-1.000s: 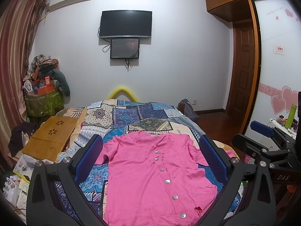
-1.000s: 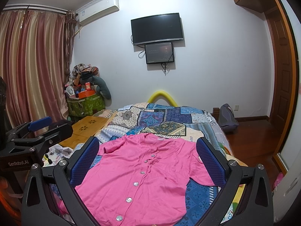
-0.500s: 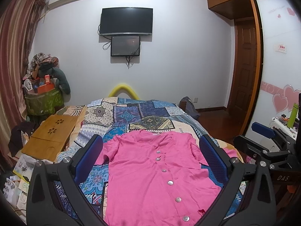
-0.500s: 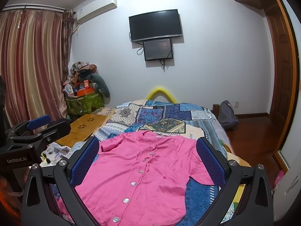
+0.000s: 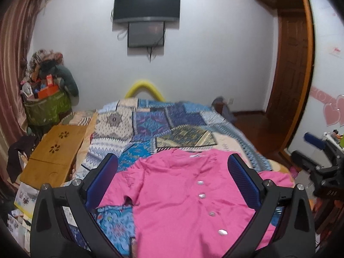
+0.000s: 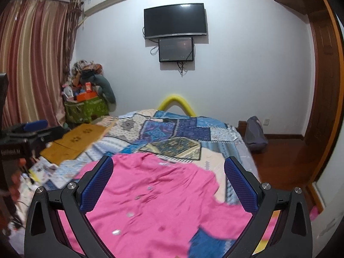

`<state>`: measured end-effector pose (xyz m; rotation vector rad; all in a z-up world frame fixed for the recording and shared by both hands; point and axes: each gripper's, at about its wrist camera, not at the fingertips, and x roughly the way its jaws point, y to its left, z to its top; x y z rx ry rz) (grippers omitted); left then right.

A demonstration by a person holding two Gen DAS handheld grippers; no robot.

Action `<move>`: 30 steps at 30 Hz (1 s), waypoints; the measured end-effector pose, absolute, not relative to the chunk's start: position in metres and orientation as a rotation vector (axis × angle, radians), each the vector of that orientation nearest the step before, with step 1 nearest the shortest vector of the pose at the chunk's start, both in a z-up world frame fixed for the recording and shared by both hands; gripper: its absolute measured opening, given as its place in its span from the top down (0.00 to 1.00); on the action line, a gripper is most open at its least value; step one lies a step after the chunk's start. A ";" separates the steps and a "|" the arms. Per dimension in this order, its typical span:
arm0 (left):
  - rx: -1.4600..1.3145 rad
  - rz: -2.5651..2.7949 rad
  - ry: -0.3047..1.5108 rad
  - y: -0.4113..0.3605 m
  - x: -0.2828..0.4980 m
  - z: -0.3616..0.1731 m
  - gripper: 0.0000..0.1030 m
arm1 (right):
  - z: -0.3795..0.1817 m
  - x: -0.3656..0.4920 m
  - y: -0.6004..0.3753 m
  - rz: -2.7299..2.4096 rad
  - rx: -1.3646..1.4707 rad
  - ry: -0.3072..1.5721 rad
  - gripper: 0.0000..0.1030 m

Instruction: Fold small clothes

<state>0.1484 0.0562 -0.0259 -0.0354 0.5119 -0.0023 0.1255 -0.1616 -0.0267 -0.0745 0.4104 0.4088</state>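
A pink short-sleeved shirt (image 5: 185, 195) with a row of silver buttons lies spread flat, front up, on the patchwork bedspread (image 5: 150, 124). My left gripper (image 5: 172, 182) hovers open above the shirt's chest, its blue pads wide apart, nothing between them. In the right wrist view the same pink shirt (image 6: 154, 200) fills the lower middle, and my right gripper (image 6: 167, 185) hangs open over it. The right gripper's body (image 5: 320, 167) shows at the right edge of the left wrist view; the left gripper's body (image 6: 23, 137) shows at the left edge of the right wrist view.
A wooden lap table (image 5: 53, 152) lies along the bed's left side, with papers and boxes (image 5: 23, 195) on the floor beside it. A green basket piled with clutter (image 6: 86, 109) stands in the far left corner. A dark bag (image 6: 254, 133) sits by the bed's right side on wooden floor.
Both grippers have come lower and closer over the shirt. The left view has swung left, so the shirt's left sleeve now shows. The right view is blurred by motion.
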 end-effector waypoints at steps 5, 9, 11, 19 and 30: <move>-0.046 0.026 0.659 0.092 0.227 -0.054 0.00 | -0.042 0.179 -0.166 0.399 -0.099 0.476 0.01; -0.118 0.043 0.812 0.119 0.290 -0.094 0.06 | -0.064 0.223 -0.169 0.422 -0.135 0.562 0.01; -0.150 0.027 0.883 0.127 0.315 -0.115 0.10 | -0.077 0.240 -0.170 0.433 -0.157 0.601 0.06; -0.111 0.003 1.110 0.129 0.391 -0.200 0.29 | -0.140 0.315 -0.166 0.513 -0.187 0.815 0.22; -0.001 -0.070 1.146 0.111 0.404 -0.219 0.91 | -0.189 0.363 -0.150 0.580 -0.232 0.954 0.52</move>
